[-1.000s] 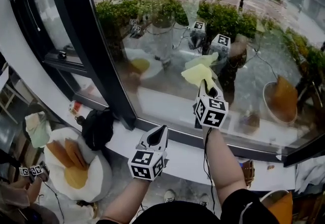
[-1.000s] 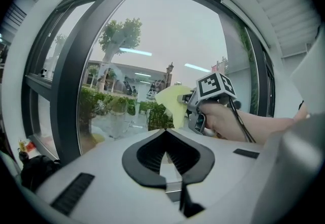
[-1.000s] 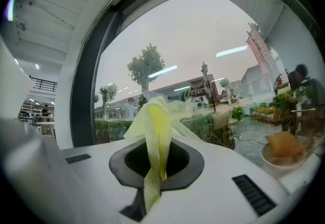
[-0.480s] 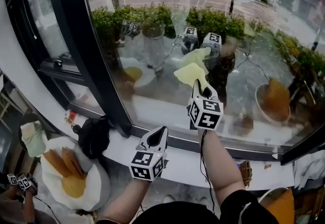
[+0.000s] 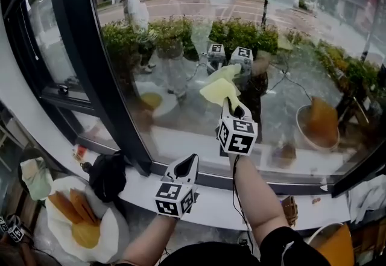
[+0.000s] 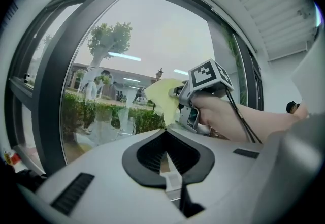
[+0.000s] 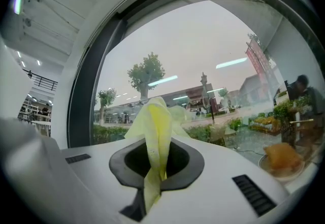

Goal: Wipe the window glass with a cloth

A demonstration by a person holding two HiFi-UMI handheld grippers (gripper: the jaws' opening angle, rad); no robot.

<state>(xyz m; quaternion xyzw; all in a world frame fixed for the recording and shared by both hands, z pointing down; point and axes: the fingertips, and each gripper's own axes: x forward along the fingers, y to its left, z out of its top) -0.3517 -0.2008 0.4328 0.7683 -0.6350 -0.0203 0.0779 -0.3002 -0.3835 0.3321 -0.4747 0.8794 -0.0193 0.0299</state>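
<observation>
Nearest, low on this side of the window glass [image 5: 181, 47] and just above the sill [image 5: 211, 195]: left gripper [image 5: 188, 161], jaws together with nothing between them, idle and clear of the pane.

Further in, higher up: right gripper [image 5: 229, 104], jaws clamped on a yellow cloth [image 5: 218, 88]. The cloth's loose end seems to meet its own reflection, so it is probably touching the glass. My reading is a wiping stroke.

To do it well:
- Press a broad fold of cloth flat on the pane, not only the tip.
- Overlap the passes.
- Hold the hard jaws off the glass.

Pane is large and full of reflections, so smears are hard to judge.

Dark frame post [image 5: 90, 72] bounds the glass on its left, with a black bag [image 5: 108, 174] on the sill below. Beyond the glass: hedge [image 5: 241, 32], then street [image 5: 181, 5].
</observation>
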